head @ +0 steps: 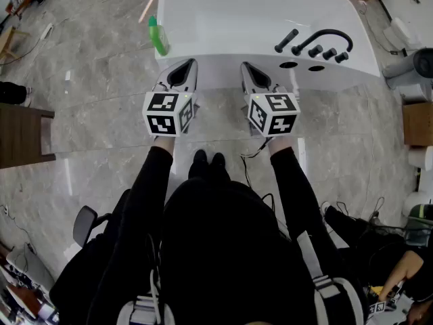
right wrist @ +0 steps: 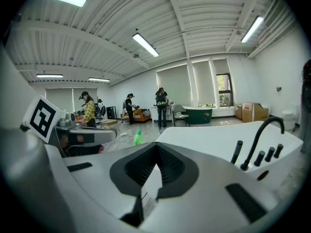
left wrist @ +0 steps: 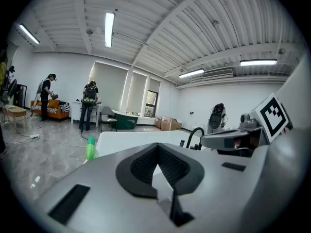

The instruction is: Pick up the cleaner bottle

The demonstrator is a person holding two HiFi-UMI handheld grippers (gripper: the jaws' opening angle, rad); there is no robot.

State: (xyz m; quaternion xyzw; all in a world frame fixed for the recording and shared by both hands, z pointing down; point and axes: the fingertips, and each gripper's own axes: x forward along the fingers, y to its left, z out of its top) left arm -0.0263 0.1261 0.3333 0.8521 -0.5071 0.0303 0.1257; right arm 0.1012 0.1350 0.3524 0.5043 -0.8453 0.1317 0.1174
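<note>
The cleaner bottle [head: 158,35] is green and stands on the left rim of a white bathtub [head: 250,19]. In the left gripper view the cleaner bottle [left wrist: 91,149] shows left of the jaws. In the right gripper view the cleaner bottle [right wrist: 138,137] is small and far off. My left gripper [head: 181,75] hovers at the tub's near edge, below and right of the bottle and apart from it. Its jaws are shut with nothing between them. My right gripper [head: 254,75] hangs level beside it, jaws closed together and empty.
A black curved faucet [head: 325,39] with several black knobs sits on the tub's right rim. Grey marble floor surrounds the tub. A dark wooden table [head: 20,134] stands at the left. Cardboard boxes [head: 416,122] and gear lie at the right. People stand far across the room [left wrist: 90,106].
</note>
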